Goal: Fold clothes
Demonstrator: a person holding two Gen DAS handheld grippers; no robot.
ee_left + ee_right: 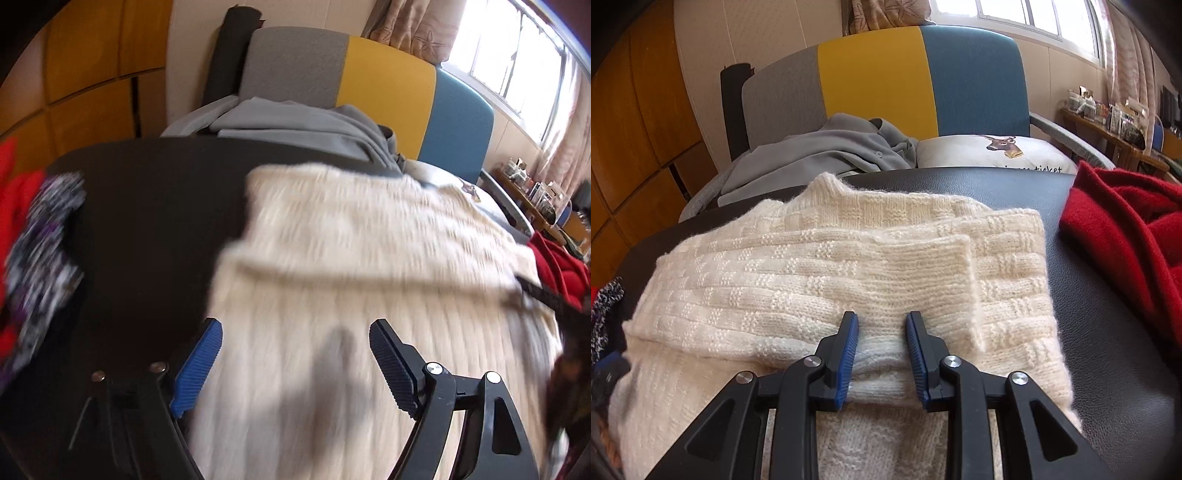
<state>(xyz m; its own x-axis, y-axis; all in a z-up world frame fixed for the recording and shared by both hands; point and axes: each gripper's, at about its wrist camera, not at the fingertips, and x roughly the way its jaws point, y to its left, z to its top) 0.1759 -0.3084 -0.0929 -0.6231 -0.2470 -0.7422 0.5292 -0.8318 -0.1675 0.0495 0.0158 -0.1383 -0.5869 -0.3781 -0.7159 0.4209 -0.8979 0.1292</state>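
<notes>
1. Two tongs work one garment. The right tongs [881, 354] are closed on a bunched fold of the cream ribbed-knit wool sweater [827, 273], their blue pads pressing the wool from both sides. That hold looks meant to pin the near hem fold so the layers do not slide.

2. The left tongs [295, 365] stand wide apart over the same sweater [351, 258], with nothing between the pads. The wool lies under them, and I judge they are free to go for a new hold. That view is blurred, so I cannot tell which edge they are aimed at.

3. The sweater lies on the black padded leather table [1108, 332], partly folded. One sleeve is laid across the body, its cuff at about 1 o'clock from the right tongs, and the collar is at 11 o'clock on the far side.

4. At 2 o'clock from the right tongs a crumpled red wool garment [1126, 229] lies on the table, just beside the sweater's edge but apart from it. It could crowd a fold made towards that side.

5. At 9 o'clock a speckled black, white and purple knit [605, 306] lies close to the sweater's other edge.

6. Beyond the table, at 12 o'clock, a grey button shirt [827, 155] and a white pillow with a deer print [990, 151] lie on a grey, yellow and blue chair [923, 77], clear of the work.
</notes>
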